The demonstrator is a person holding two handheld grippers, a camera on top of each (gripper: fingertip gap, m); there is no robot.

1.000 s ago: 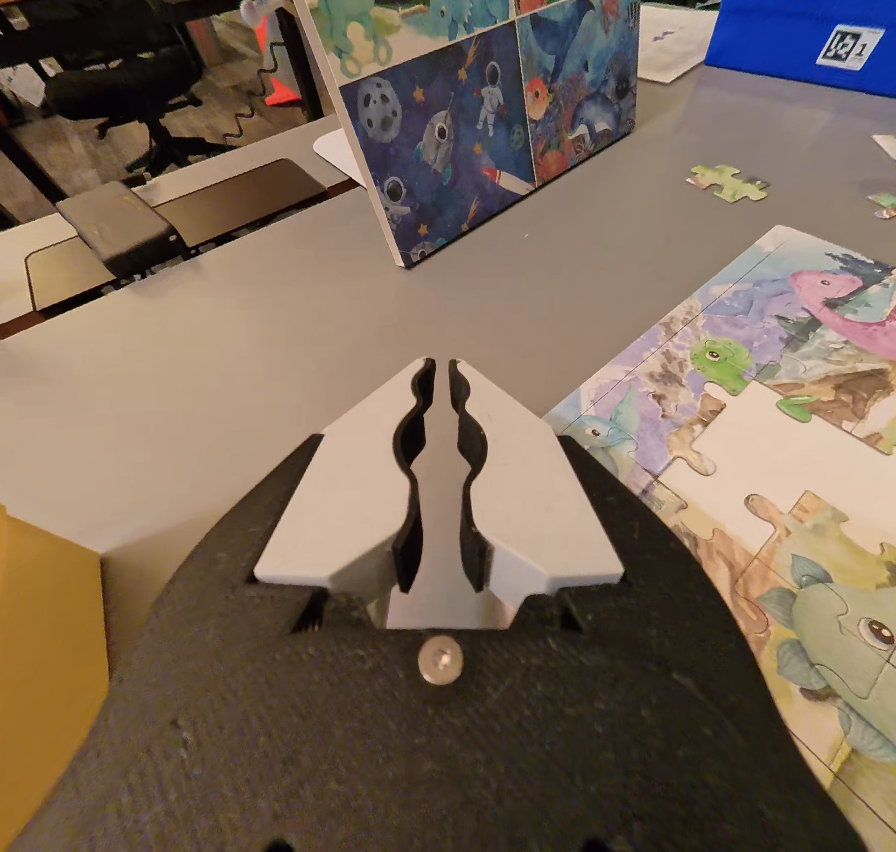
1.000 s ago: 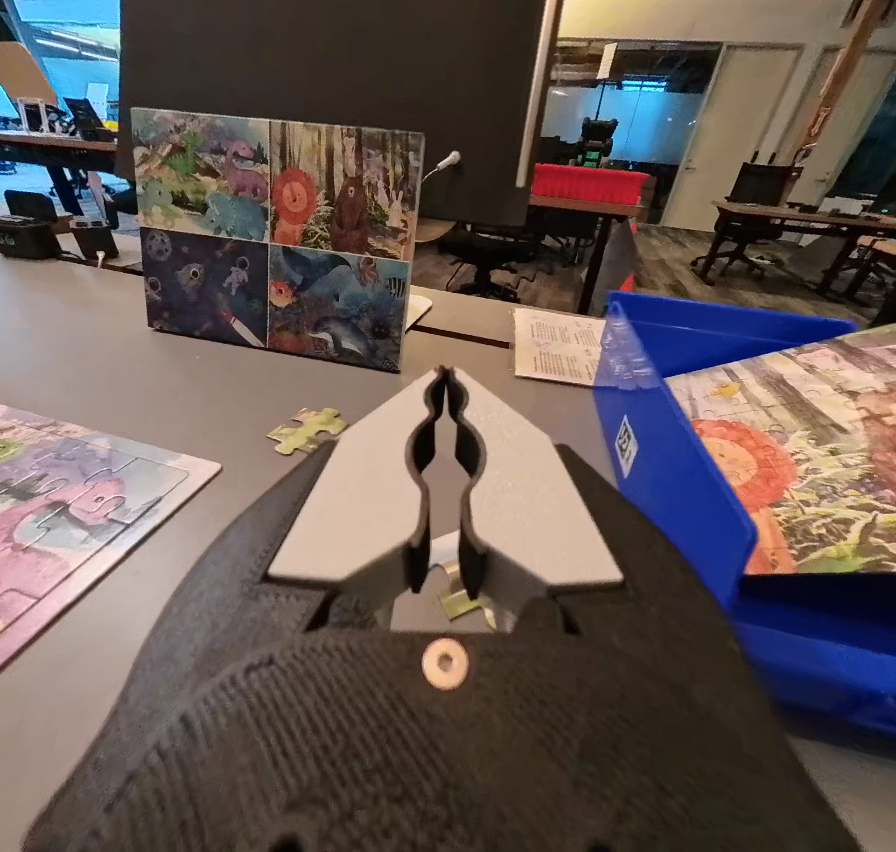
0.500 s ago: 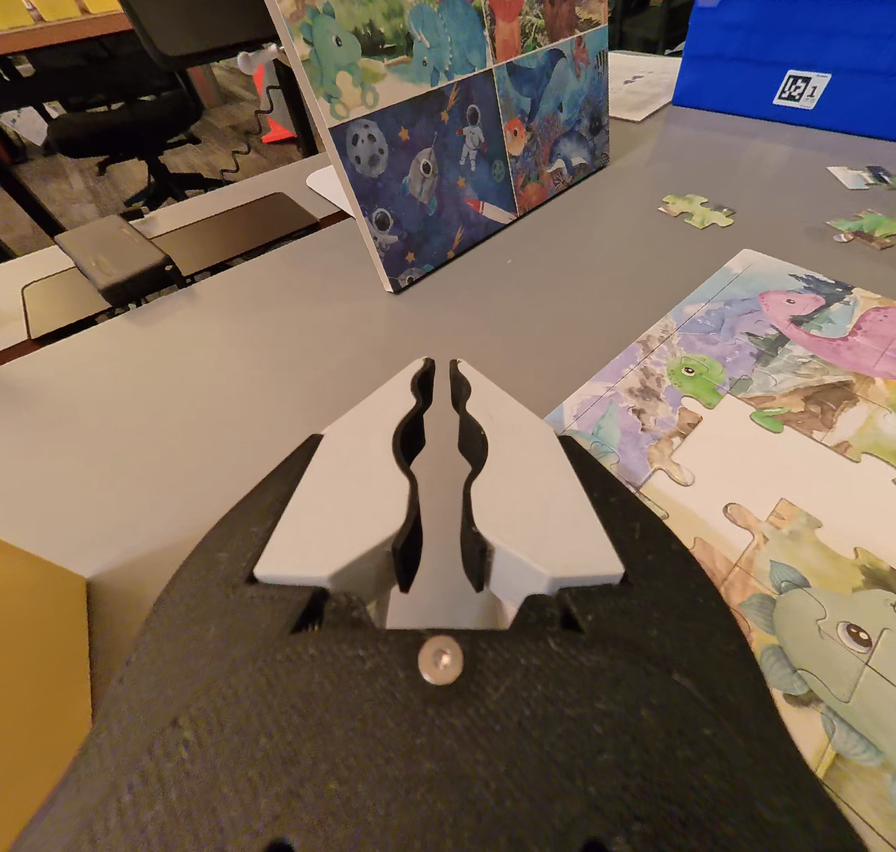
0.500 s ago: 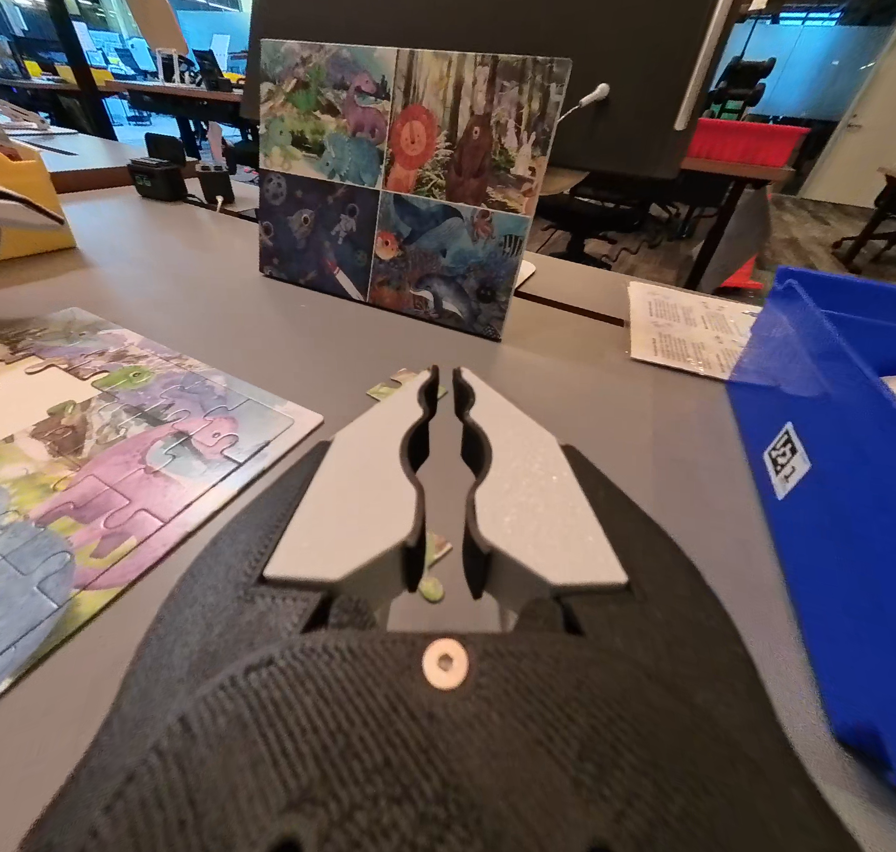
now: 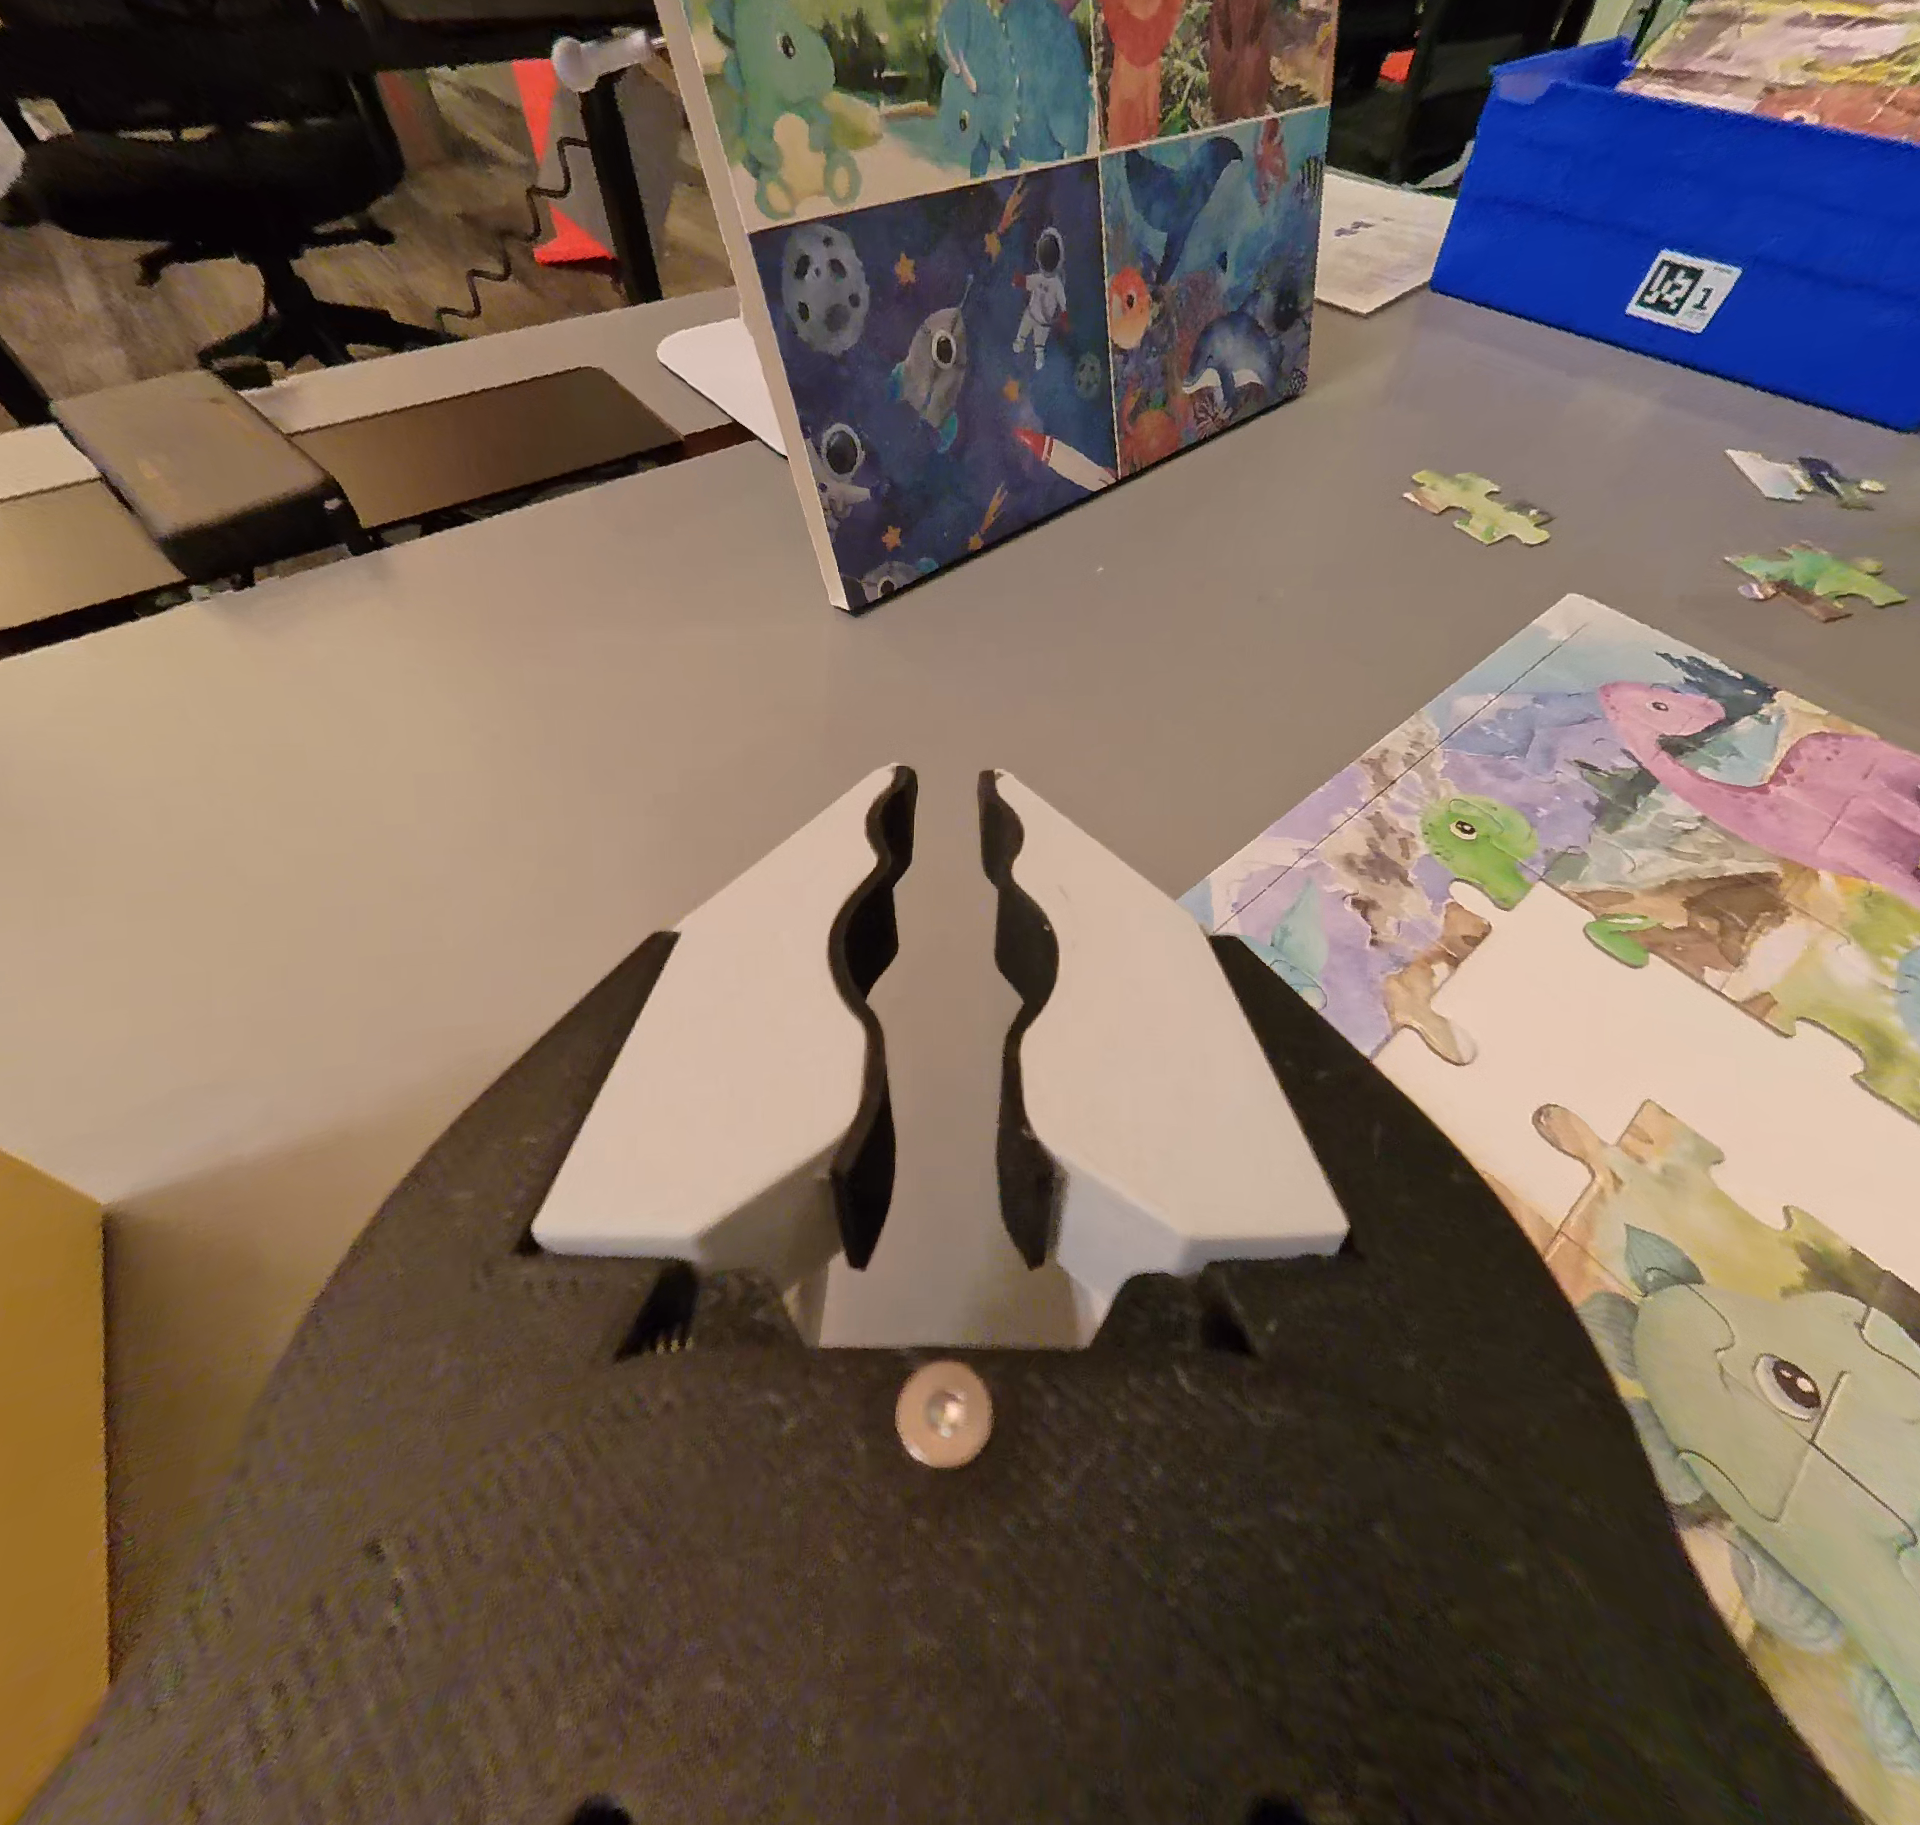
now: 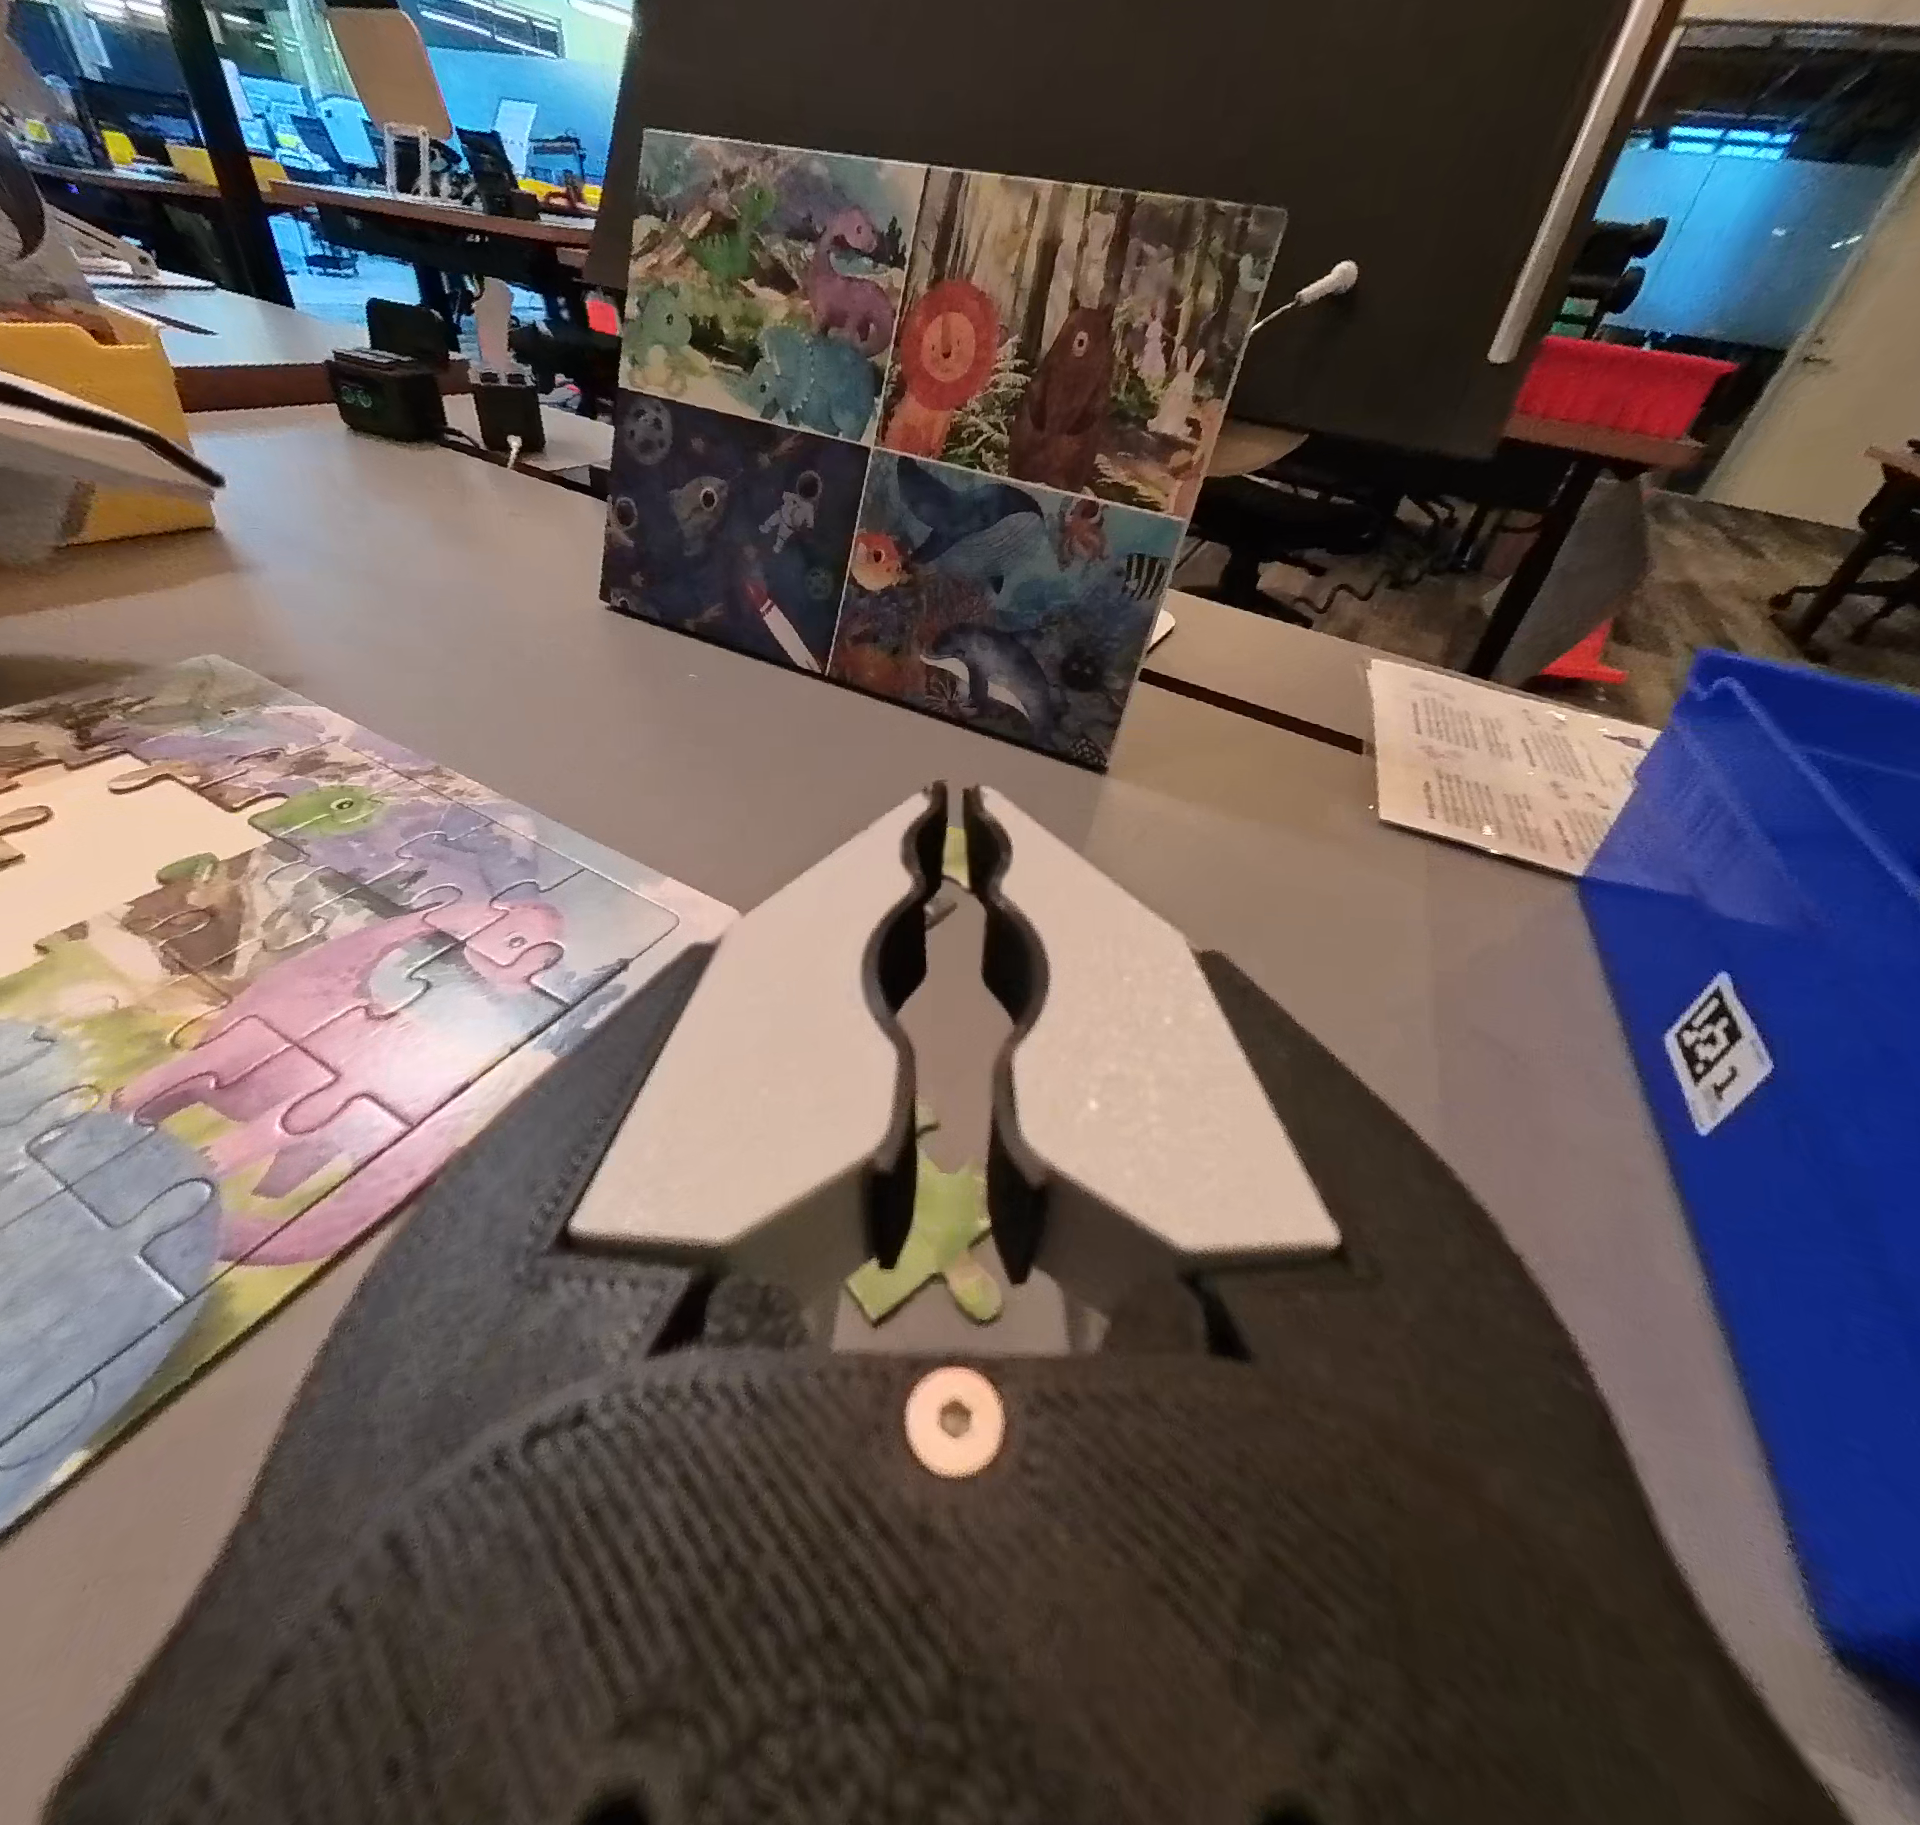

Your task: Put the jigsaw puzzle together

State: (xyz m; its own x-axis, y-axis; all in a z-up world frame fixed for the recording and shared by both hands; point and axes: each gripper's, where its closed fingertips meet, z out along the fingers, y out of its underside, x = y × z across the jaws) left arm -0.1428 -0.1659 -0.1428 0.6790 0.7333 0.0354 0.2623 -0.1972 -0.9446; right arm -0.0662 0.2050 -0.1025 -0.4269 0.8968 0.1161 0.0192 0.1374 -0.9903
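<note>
Now the right gripper (image 6: 956, 796) hovers over a green puzzle piece (image 6: 940, 1245) on the table (image 6: 727, 726), fingers nearly closed, grasping nothing visibly. Beside the unfinished puzzle (image 5: 1621, 996), the left gripper (image 5: 948, 780) stands slightly parted, empty.

Left gripper (image 5: 948, 788): matt grey plastic fingers, rough black printed body, shiny metal screw (image 5: 943, 1413). Beneath it smooth matt grey table (image 5: 416, 788). Puzzle (image 5: 1662, 944) to its right: printed card, slight sheen. Blue bin (image 6: 1766, 996) right of the right gripper (image 6: 956, 801): glossy plastic.
</note>
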